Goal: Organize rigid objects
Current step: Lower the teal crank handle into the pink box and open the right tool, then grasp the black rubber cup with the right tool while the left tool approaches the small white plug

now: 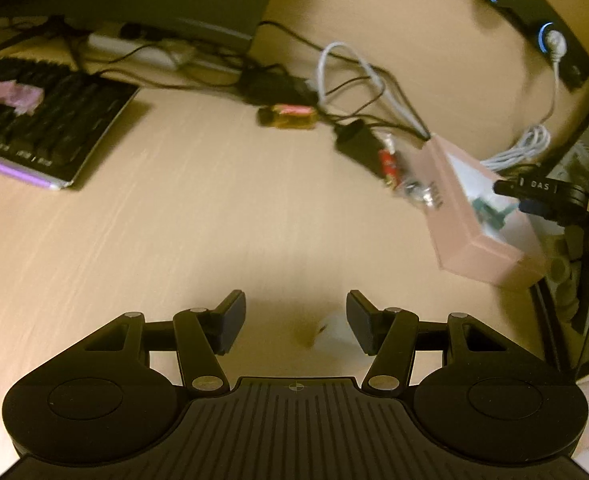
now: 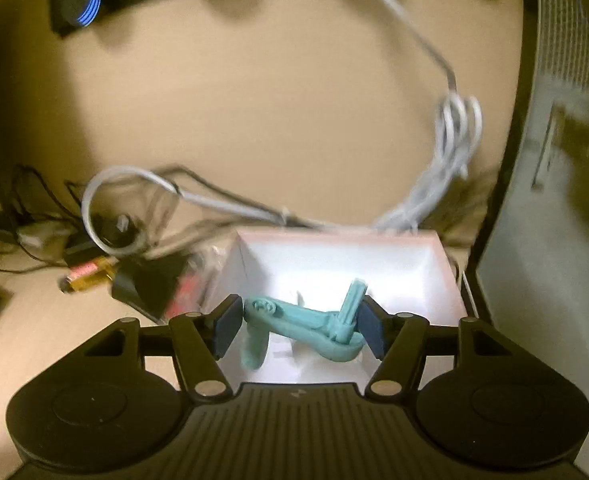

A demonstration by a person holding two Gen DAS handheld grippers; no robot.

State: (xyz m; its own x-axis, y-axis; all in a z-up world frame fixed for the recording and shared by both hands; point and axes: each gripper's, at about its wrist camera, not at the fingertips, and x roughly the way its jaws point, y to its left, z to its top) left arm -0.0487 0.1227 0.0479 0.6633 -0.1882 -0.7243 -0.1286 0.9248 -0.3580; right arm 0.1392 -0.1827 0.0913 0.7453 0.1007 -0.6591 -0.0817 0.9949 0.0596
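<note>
A pink box with a white inside stands on the desk; it also shows in the left wrist view at the right. My right gripper hovers over the box with a teal plastic part between its pads, the pads touching both ends. My left gripper is open and empty above the desk, with a small white object close to its right finger. A yellow and red lighter lies by the cables.
A black keyboard lies at the far left. Tangled black and white cables, a black adapter and small red items lie beside the box. A black power strip with blue-lit sockets runs along the back.
</note>
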